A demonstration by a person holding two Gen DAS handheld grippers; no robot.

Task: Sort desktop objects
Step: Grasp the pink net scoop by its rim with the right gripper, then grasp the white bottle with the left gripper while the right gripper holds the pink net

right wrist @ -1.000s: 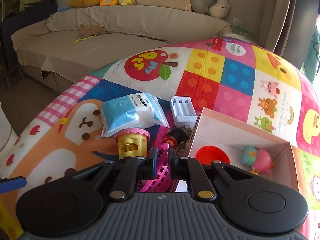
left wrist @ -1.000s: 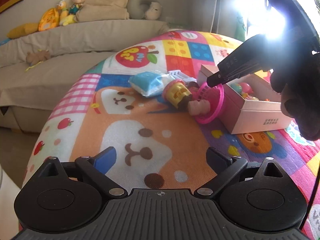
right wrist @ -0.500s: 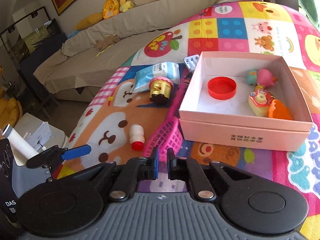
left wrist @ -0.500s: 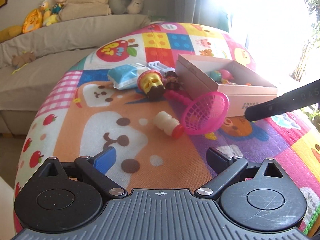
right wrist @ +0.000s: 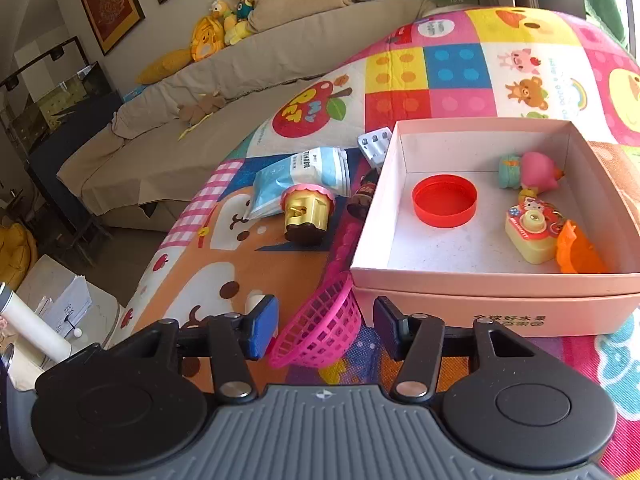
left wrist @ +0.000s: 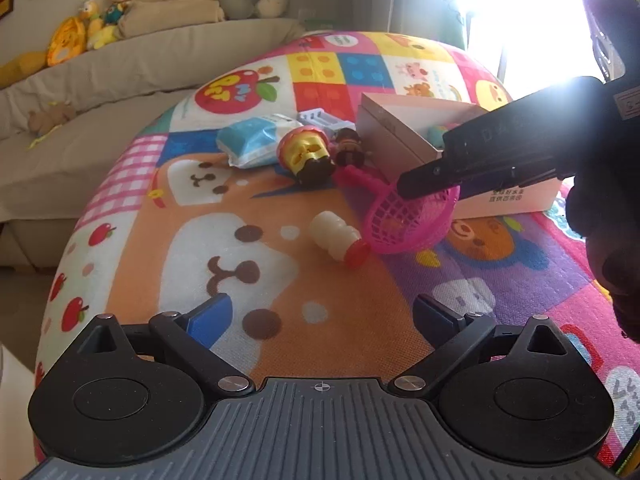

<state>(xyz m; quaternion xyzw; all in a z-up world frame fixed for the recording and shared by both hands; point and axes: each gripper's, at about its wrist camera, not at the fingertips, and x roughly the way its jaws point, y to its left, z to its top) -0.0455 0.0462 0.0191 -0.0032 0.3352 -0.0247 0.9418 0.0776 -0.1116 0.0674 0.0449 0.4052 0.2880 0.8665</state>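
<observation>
Lower centre of right wrist view: right gripper [right wrist: 324,330] jaws apart, straddling pink basket [right wrist: 320,330], basket touching box [right wrist: 496,308]. Left gripper [left wrist: 322,316] wide open, holding nothing.

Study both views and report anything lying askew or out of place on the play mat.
The small white bottle with a red cap lies toppled on its side. The pink mesh basket is tipped up against the pink box, between the open right gripper fingers. The gold toy also lies on its side.
</observation>
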